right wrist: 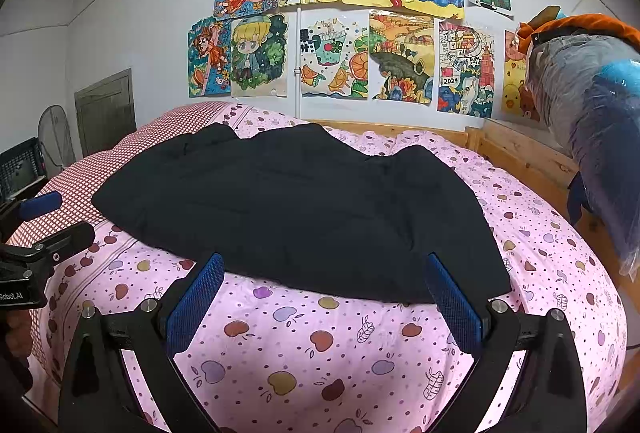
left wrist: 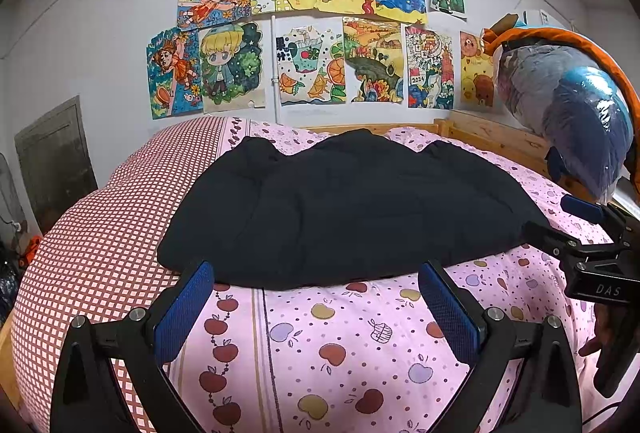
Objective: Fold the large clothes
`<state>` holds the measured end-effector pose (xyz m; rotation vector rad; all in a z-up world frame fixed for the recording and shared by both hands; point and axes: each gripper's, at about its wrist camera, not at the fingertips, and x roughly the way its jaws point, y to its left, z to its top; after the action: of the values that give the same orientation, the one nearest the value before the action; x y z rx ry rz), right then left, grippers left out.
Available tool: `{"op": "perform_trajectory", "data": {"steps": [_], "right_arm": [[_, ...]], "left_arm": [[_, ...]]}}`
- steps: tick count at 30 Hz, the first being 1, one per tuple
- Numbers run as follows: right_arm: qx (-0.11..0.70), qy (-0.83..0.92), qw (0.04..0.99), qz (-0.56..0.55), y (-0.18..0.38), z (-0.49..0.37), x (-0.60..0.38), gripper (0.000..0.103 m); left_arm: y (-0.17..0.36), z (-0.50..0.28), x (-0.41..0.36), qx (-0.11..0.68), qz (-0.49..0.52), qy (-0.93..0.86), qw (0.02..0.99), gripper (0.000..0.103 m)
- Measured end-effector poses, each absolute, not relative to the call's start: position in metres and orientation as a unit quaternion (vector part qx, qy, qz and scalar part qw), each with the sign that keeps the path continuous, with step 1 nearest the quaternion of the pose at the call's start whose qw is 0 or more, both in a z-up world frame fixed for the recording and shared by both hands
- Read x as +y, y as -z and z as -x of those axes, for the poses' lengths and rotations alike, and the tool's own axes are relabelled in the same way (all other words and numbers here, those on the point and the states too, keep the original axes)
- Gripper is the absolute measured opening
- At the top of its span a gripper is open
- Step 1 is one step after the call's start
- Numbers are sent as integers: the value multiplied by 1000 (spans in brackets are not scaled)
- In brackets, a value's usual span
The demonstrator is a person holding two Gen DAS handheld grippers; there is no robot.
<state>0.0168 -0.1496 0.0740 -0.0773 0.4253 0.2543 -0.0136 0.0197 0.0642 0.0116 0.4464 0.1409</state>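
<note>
A large black padded garment (left wrist: pixel 344 209) lies spread flat on the bed, also in the right wrist view (right wrist: pixel 296 209). My left gripper (left wrist: pixel 318 269) is open and empty, its blue pads (left wrist: pixel 188 309) just short of the garment's near hem. My right gripper (right wrist: pixel 326 261) is open and empty, its fingertips at the near hem towards the garment's right corner. The right gripper also shows at the right edge of the left wrist view (left wrist: pixel 560 225), and the left gripper at the left edge of the right wrist view (right wrist: pixel 56 217).
The bed has a pink apple-print cover (left wrist: pixel 340 345) and a red checked part (left wrist: pixel 92 241) at the left. A wooden bed frame (right wrist: pixel 520 153) and a plastic-wrapped bundle (right wrist: pixel 592 121) stand at the right. Drawings cover the wall (left wrist: pixel 320 33). A fan (right wrist: pixel 56 137) stands far left.
</note>
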Motion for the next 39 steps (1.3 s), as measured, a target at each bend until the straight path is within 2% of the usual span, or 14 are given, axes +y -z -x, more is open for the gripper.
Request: {"op": "perform_trajectory", "data": {"steps": [39], "right_arm": [[215, -124, 968, 34, -70, -15, -145, 98]], "left_arm": [[-59, 12, 16, 235, -17, -83, 968, 103]]}}
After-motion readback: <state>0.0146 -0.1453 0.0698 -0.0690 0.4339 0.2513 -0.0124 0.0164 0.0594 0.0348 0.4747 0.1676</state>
